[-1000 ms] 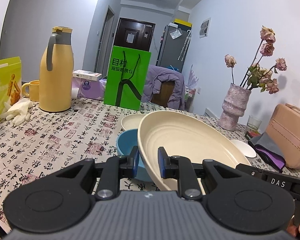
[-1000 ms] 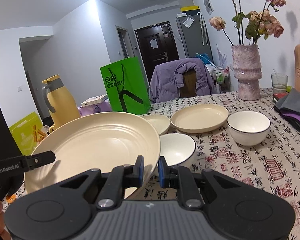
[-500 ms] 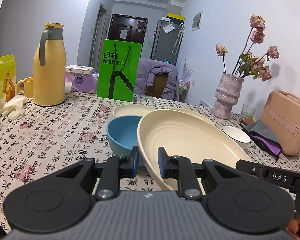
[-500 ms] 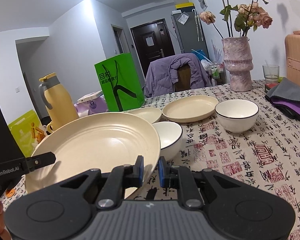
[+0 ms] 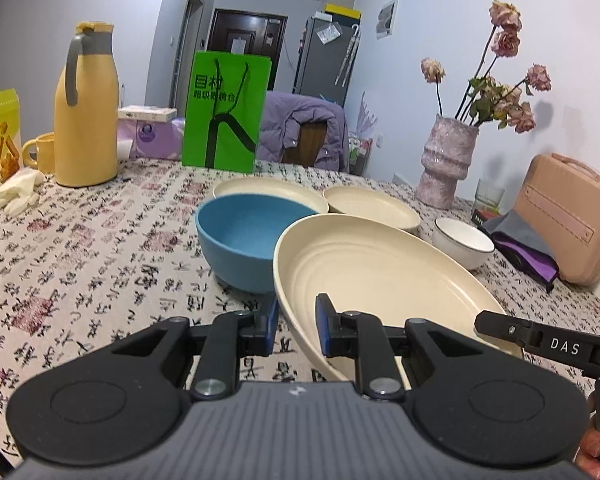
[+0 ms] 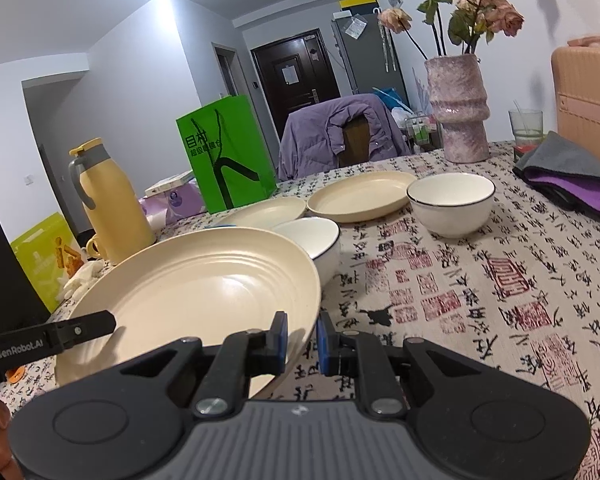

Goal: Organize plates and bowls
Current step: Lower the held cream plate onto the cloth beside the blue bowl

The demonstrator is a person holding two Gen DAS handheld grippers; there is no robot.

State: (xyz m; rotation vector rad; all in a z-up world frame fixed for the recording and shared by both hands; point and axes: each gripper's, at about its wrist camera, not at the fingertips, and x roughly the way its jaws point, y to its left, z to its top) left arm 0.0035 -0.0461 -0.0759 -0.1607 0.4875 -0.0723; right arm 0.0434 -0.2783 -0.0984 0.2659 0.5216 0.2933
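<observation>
Both grippers clamp the same big cream plate (image 5: pixel 372 268): the left gripper (image 5: pixel 296 326) pinches its near-left rim and the right gripper (image 6: pixel 302 338) pinches the opposite rim, so the plate hangs tilted between them over the patterned tablecloth (image 6: pixel 500 300). Just behind it stand a blue bowl (image 5: pixel 248 236) and a white bowl (image 6: pixel 316 240). Farther back lie two cream plates (image 6: pixel 360 196) side by side, with another white bowl (image 6: pixel 452 202) beside them.

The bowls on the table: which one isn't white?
The blue bowl, just left of the big cream plate that both tools hold. The other two bowls are white with thin dark rims.
</observation>
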